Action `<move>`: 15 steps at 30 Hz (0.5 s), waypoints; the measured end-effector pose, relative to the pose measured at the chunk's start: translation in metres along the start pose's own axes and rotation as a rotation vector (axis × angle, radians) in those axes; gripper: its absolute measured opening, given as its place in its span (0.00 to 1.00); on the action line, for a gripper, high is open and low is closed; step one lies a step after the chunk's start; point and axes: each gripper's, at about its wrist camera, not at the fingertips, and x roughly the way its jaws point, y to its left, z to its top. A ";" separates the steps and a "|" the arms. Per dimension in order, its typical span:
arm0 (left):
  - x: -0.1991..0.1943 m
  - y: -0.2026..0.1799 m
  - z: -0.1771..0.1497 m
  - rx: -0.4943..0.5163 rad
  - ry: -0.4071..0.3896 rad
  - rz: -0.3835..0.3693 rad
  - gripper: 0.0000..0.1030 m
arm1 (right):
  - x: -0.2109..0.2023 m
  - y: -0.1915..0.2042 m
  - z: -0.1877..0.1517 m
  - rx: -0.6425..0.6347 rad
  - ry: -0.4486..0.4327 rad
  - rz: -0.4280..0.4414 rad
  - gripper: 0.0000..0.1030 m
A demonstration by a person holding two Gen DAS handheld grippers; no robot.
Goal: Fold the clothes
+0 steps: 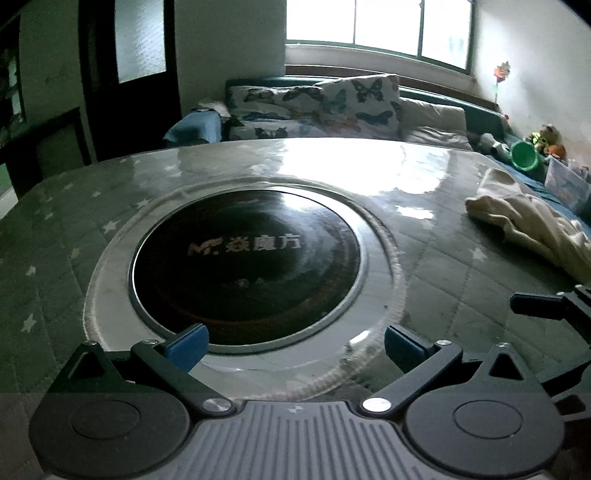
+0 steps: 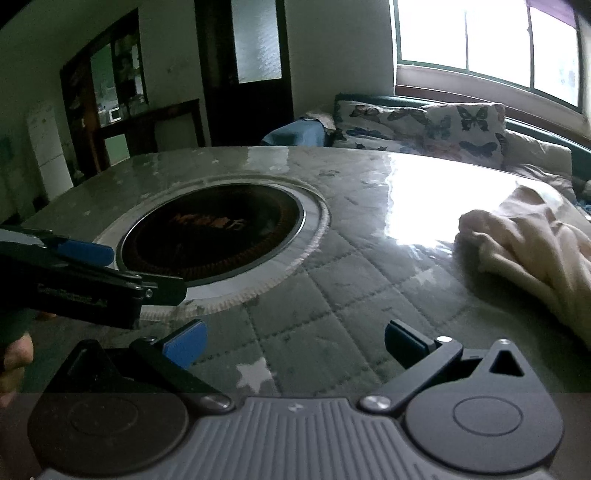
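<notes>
A cream garment (image 2: 532,258) lies crumpled in a heap on the table's (image 2: 332,295) right side, near its edge, touched by neither claw. In the left wrist view the same heap (image 1: 532,229) sits far right, well apart from the left claw (image 1: 295,345).

The right claw (image 2: 295,345) hovers over bare quilted cover, its blue pads (image 2: 184,343) spread wide with nothing between them; the garment lies ahead and to its right. The left claw is likewise spread and empty, poised over the near rim of the round black hob (image 1: 245,260) set in the middle of the table (pale lettering shows on its glass). From the right wrist view the left claw's body (image 2: 85,280) comes in from the left edge, beside the hob (image 2: 214,232), with part of a hand (image 2: 13,365) below it.

The table wears a grey-green quilted cloth with white stars under a glossy clear sheet that throws back the window (image 1: 376,26) light. Behind it stand a sofa (image 1: 480,110) with butterfly cushions (image 1: 354,99), and a dark door (image 2: 243,70).
</notes>
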 end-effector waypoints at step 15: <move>-0.021 -0.032 -0.008 0.077 -0.007 -0.075 1.00 | -0.045 -0.014 -0.023 0.085 -0.005 -0.064 1.00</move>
